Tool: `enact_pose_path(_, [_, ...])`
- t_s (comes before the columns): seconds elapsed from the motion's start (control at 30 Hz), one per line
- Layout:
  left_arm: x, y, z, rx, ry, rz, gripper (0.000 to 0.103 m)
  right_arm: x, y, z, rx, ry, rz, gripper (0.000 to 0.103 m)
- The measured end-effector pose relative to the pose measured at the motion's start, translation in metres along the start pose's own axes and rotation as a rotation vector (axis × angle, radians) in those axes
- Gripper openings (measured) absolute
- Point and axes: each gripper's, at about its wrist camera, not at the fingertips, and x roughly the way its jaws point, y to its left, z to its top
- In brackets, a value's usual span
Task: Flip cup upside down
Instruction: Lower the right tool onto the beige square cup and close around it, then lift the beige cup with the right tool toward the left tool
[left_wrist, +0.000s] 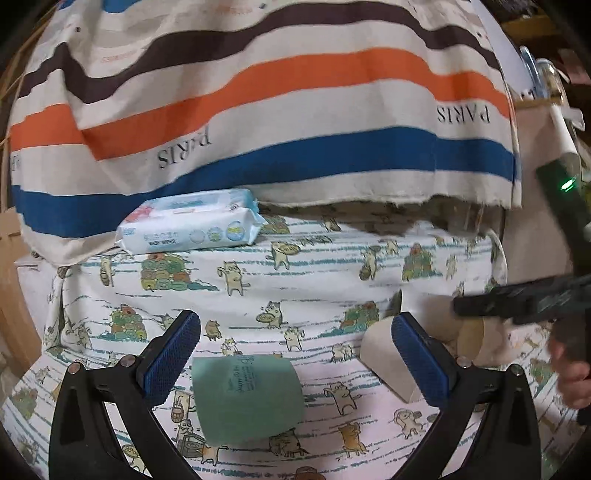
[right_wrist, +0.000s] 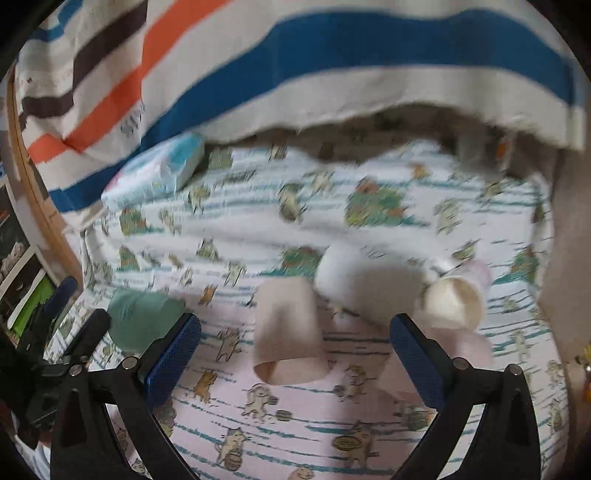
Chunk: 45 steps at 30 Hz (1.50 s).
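Observation:
A green paper cup (left_wrist: 247, 398) lies on its side on the cat-print cloth (left_wrist: 295, 266), between and just below my open left gripper's (left_wrist: 295, 354) blue pads. A beige cup (left_wrist: 388, 354) lies on its side behind the right pad, and another cup (left_wrist: 476, 336) lies further right. In the blurred right wrist view my open right gripper (right_wrist: 295, 354) hovers over a beige cup (right_wrist: 290, 332) lying on its side. A white cup (right_wrist: 354, 280) and a cup with its mouth showing (right_wrist: 454, 299) lie beyond. The green cup (right_wrist: 142, 317) is at left.
A pack of baby wipes (left_wrist: 192, 221) lies at the back left under a hanging striped cloth (left_wrist: 258, 110). The other gripper (left_wrist: 524, 299) reaches in from the right in the left wrist view. A wooden edge (right_wrist: 40, 206) runs along the left.

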Motion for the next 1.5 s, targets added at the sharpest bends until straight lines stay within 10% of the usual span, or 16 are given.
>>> enact_pose_path(0.87, [0.011, 0.014, -0.005, -0.013, 0.040, 0.055, 0.103, 0.126, 0.013, -0.007, -0.010, 0.287, -0.073, 0.072])
enact_pose_path(1.5, [0.007, 0.019, -0.002, -0.039, 0.024, 0.061, 0.103, 0.019, 0.016, -0.028, 0.026, 0.088, -0.048, 0.069])
